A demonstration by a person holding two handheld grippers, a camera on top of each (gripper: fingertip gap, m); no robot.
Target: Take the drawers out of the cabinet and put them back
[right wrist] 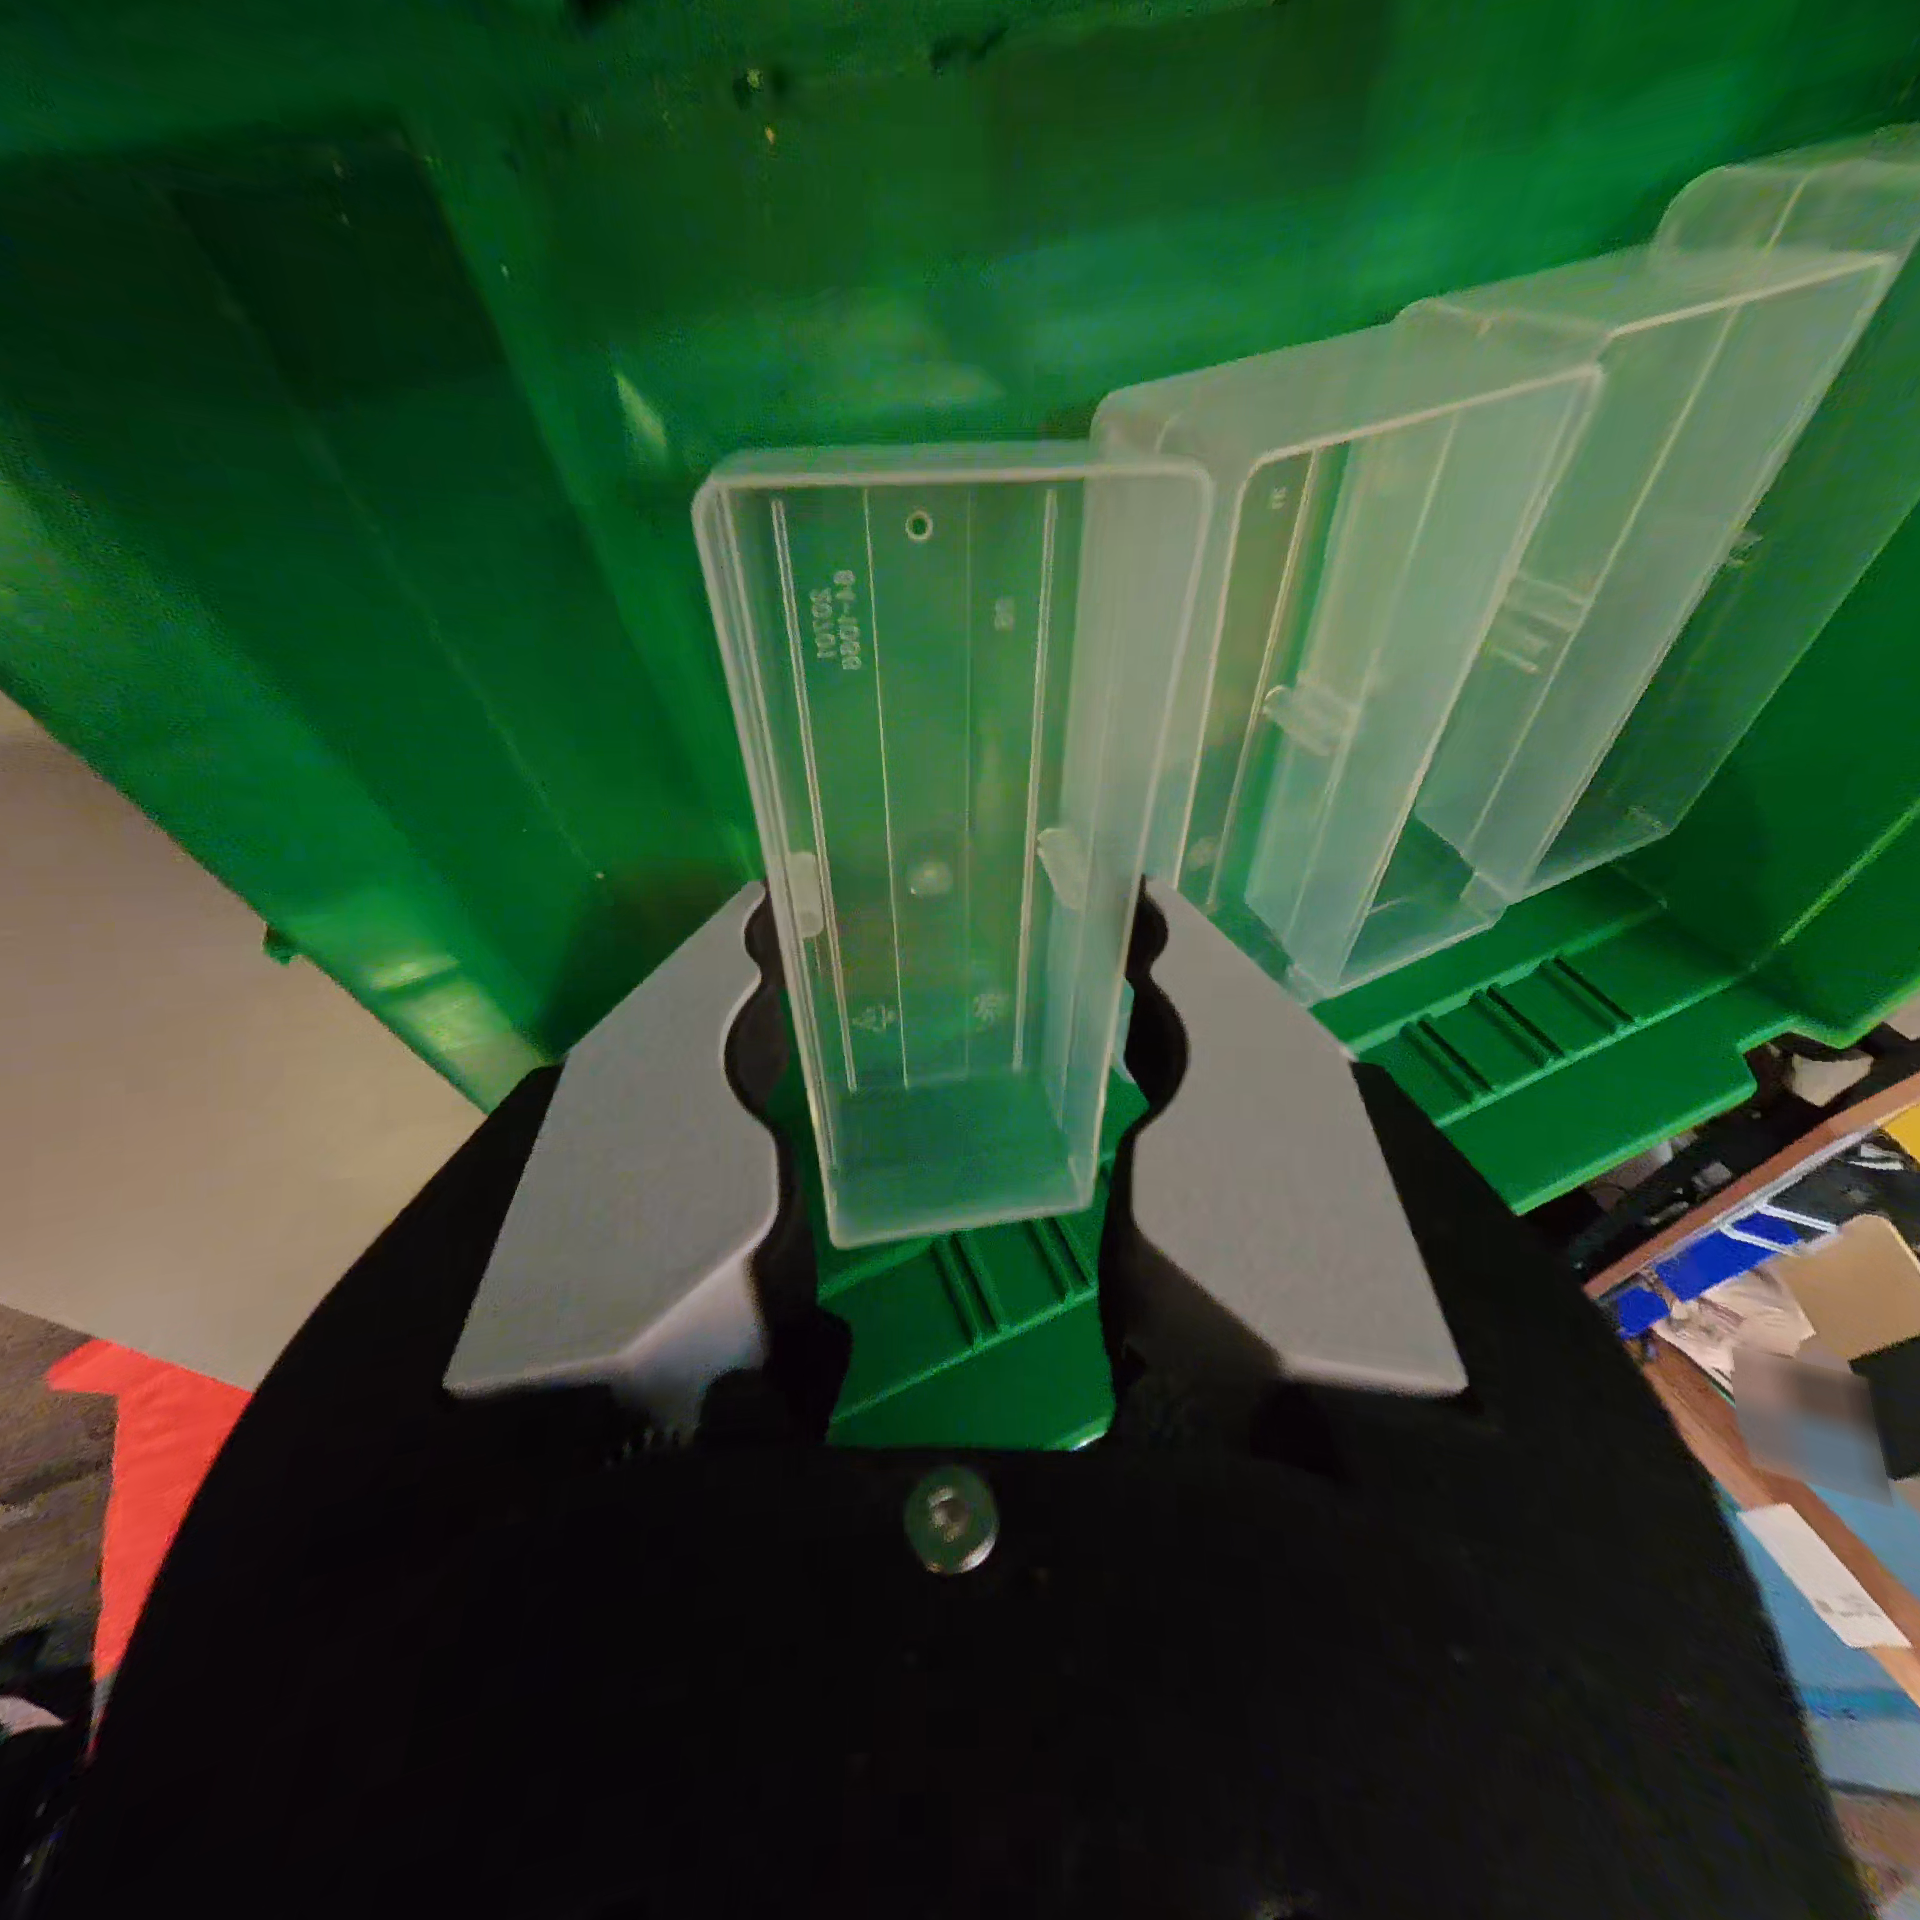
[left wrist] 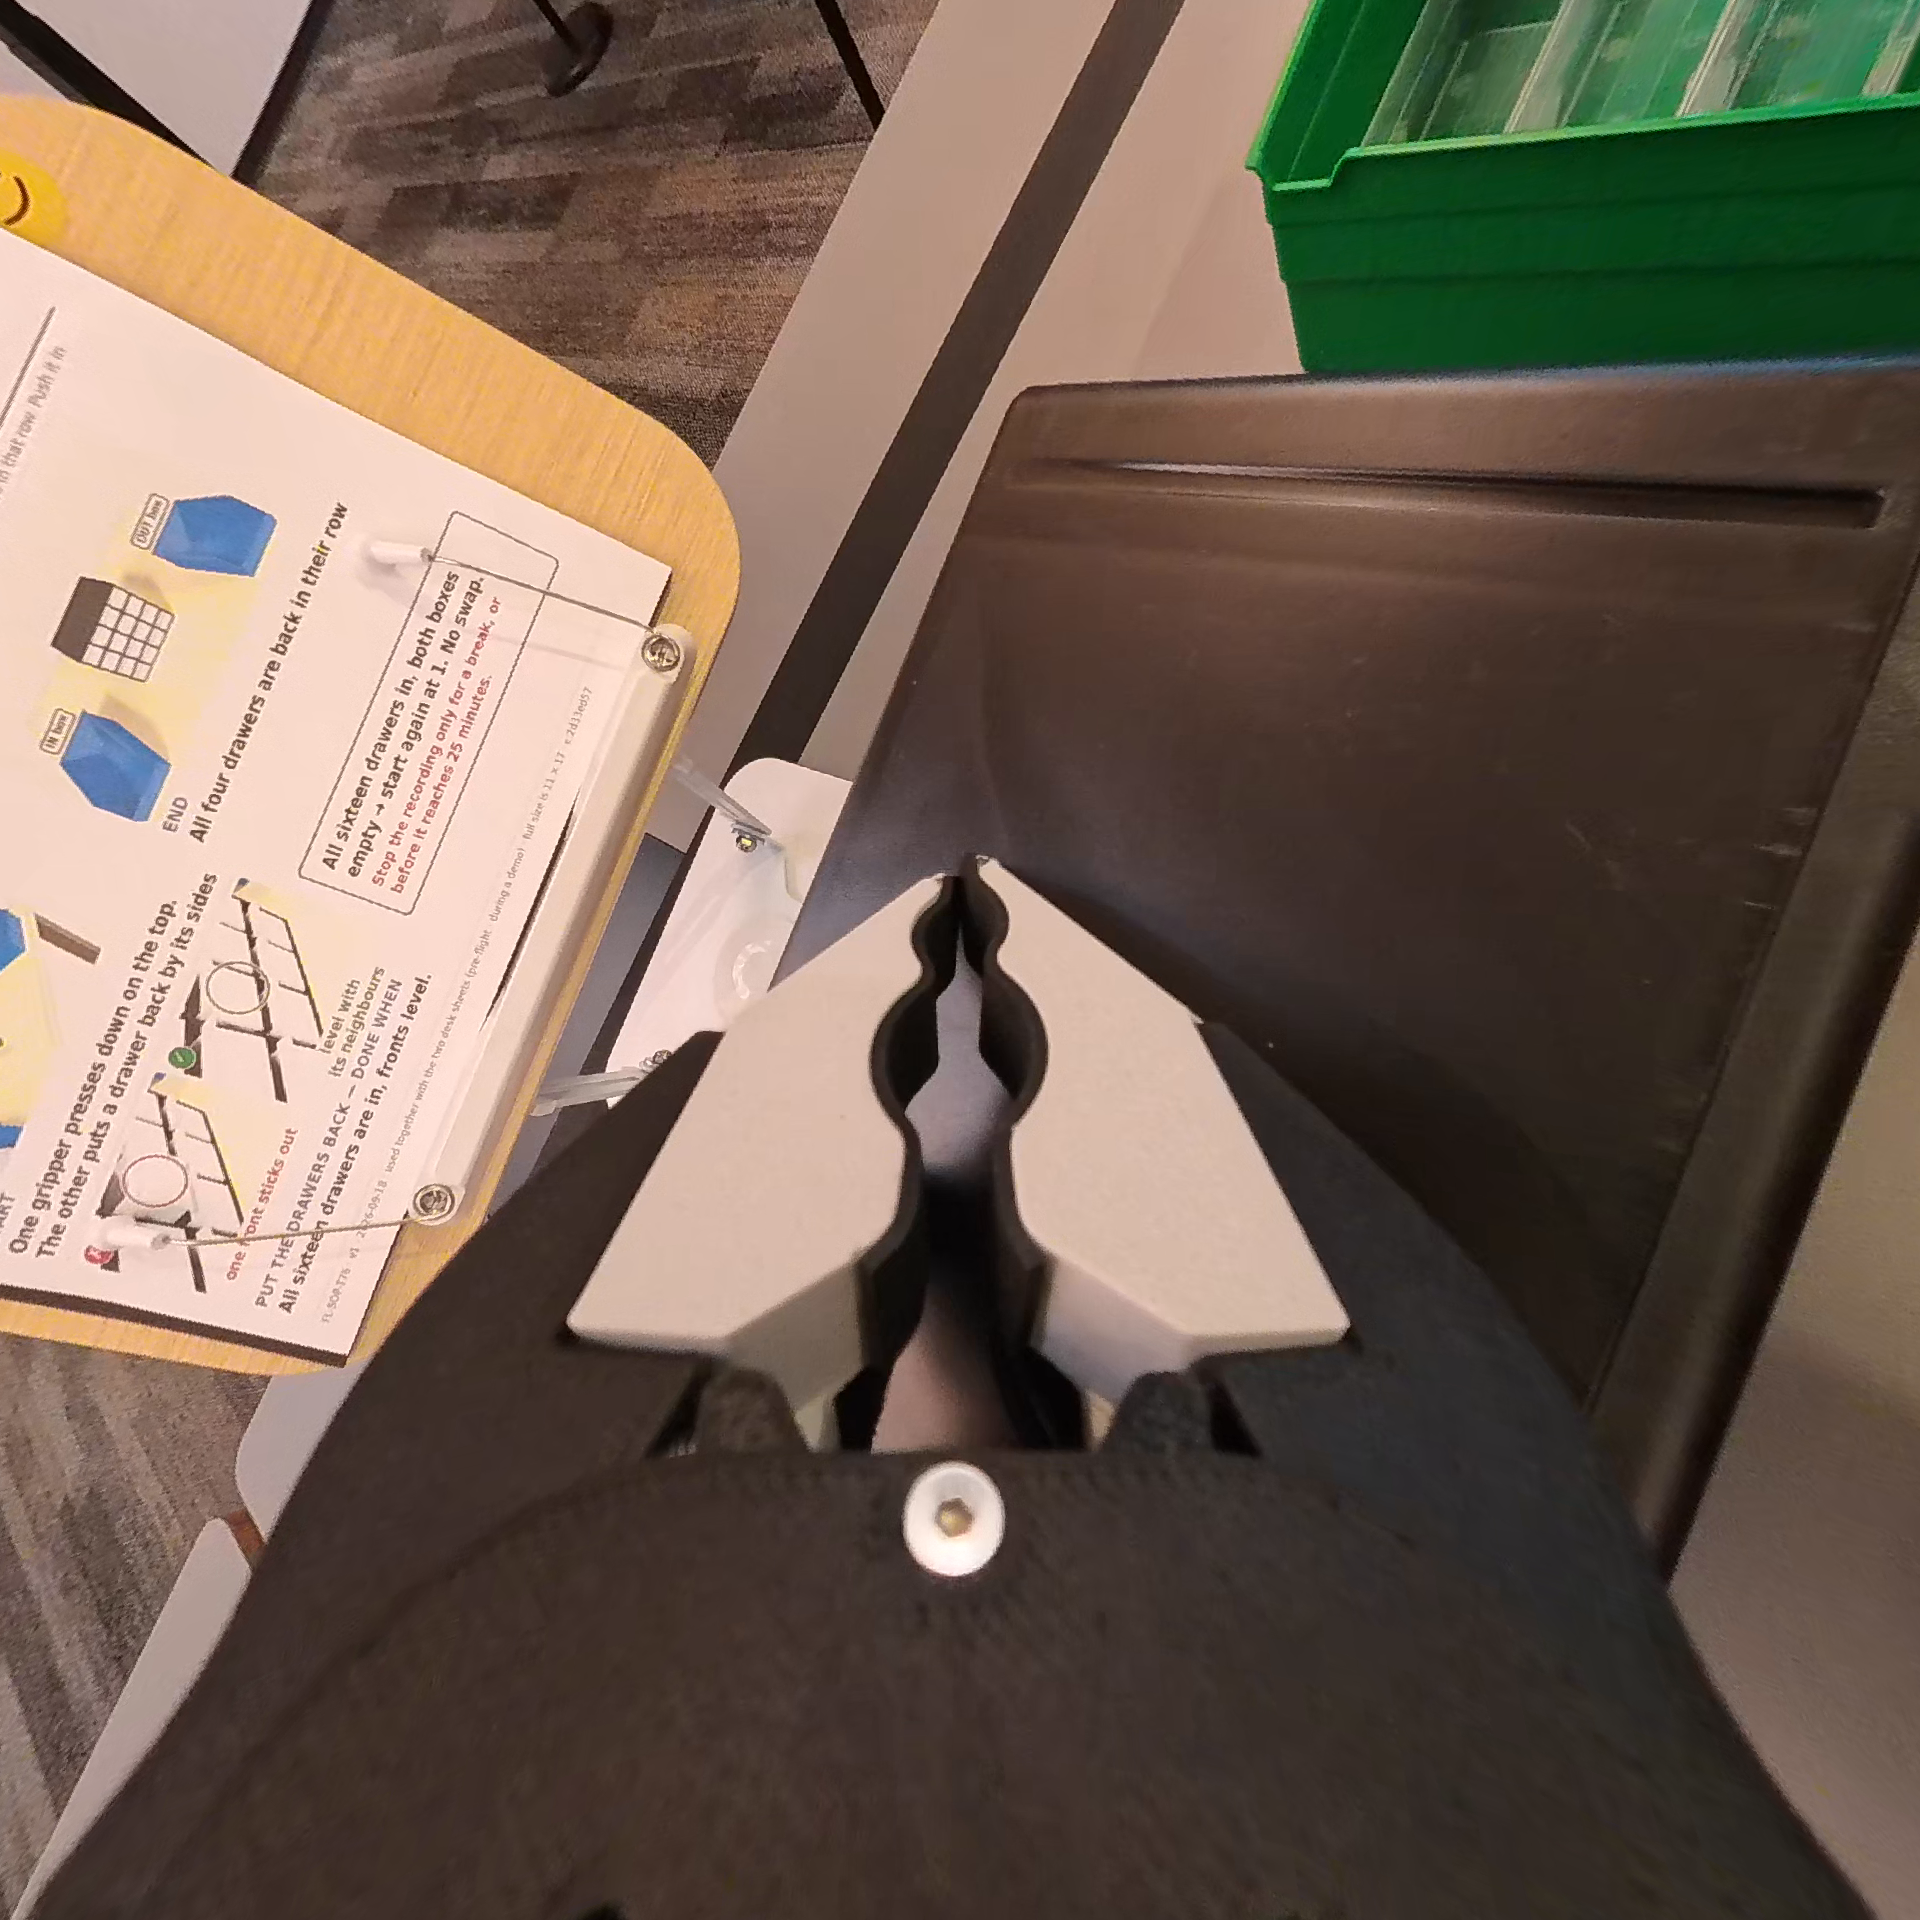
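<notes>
My left gripper [left wrist: 961, 883] is shut and empty, its tips resting on or just above the flat top of the black cabinet [left wrist: 1455, 779]. My right gripper [right wrist: 956, 909] is shut on a clear plastic drawer [right wrist: 935, 675], gripping its two long sides near one end. It holds the drawer inside the green bin [right wrist: 468, 416], open side toward the camera. Two more clear drawers [right wrist: 1371, 675] lie stacked at an angle in the bin to the right of it. The left wrist view shows the green bin [left wrist: 1558, 260] behind the cabinet, with clear drawers in it.
A printed instruction sheet [left wrist: 260, 779] is clipped to a wooden board [left wrist: 686, 520] left of the cabinet. Carpet floor [left wrist: 520, 208] lies beyond the table edge. A cluttered shelf [right wrist: 1766, 1299] is at the right, and a red object [right wrist: 156, 1455] at the lower left.
</notes>
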